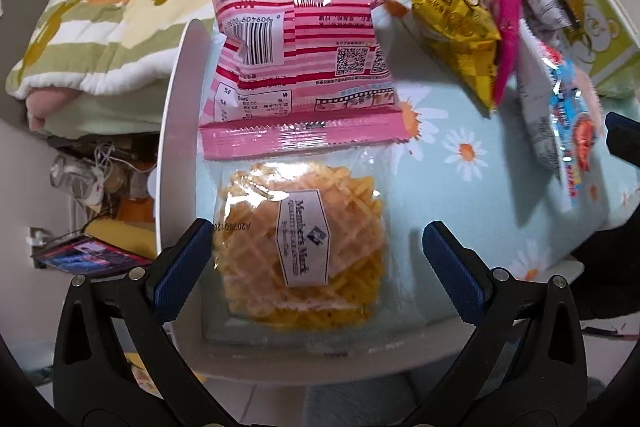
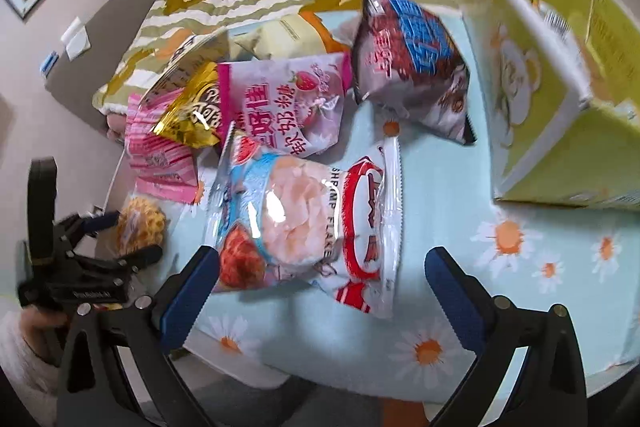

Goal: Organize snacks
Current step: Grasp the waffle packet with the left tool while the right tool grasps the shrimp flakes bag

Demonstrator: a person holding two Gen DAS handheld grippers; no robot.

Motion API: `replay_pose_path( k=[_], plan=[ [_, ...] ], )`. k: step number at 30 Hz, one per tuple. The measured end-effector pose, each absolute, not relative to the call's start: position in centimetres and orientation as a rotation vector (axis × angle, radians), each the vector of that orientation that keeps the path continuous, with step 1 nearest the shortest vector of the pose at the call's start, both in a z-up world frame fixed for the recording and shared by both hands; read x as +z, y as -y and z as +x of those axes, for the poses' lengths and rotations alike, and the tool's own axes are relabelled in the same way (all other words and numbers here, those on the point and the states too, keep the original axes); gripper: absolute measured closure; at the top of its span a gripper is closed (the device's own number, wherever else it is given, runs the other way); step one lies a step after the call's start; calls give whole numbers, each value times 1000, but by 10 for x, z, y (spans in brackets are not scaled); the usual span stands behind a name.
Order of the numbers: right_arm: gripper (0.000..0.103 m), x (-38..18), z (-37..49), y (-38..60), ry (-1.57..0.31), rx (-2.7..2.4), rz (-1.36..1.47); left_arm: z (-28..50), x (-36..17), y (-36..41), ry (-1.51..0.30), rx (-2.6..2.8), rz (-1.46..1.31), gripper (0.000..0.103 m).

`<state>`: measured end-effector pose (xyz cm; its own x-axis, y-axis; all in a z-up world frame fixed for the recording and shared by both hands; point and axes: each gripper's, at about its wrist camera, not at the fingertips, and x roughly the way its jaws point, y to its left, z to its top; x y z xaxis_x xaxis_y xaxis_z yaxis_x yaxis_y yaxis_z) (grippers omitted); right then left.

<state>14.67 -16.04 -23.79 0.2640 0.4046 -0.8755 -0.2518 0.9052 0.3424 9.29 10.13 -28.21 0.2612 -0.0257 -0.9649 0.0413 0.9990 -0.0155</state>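
Observation:
My left gripper (image 1: pixel 318 267) is open, its jaws on either side of a clear waffle biscuit pack (image 1: pixel 300 251) at the table's near edge; it also shows in the right wrist view (image 2: pixel 140 227). A pink striped packet (image 1: pixel 304 55) lies just beyond it. My right gripper (image 2: pixel 322 283) is open just before a shrimp flakes bag (image 2: pixel 304 219). A gold packet (image 2: pixel 192 119), a strawberry candy bag (image 2: pixel 296 103) and a blue-and-brown bag (image 2: pixel 412 63) lie behind. The left gripper (image 2: pixel 128 237) shows at the left of the right wrist view.
A yellow-green cardboard box (image 2: pixel 540 87) stands at the right of the table, open on top. The table wears a pale blue daisy cloth (image 2: pixel 460 179). A flowered quilt (image 1: pixel 100 7) lies behind. Cables and a tablet (image 1: pixel 88 255) lie on the floor to the left.

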Motion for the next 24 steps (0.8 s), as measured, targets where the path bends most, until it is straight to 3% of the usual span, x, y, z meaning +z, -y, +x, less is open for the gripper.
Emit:
replay_pose_path(
  k=[11,13,16,24],
  plan=[
    [1,-274,168,154,-1311,547,293,97,-295,-95,-1325,15,38,1],
    [1,-273,169,149,-1296,548,285,96,-295,-95,-1322,13,23,4],
    [1,-273,171,141,-1294,548,277,95,-293,-98,-1312,0,-2,19],
    [1,-272,169,137,-1289,560,274,94,-287,-100,-1305,-5,-4,28]
  ],
)
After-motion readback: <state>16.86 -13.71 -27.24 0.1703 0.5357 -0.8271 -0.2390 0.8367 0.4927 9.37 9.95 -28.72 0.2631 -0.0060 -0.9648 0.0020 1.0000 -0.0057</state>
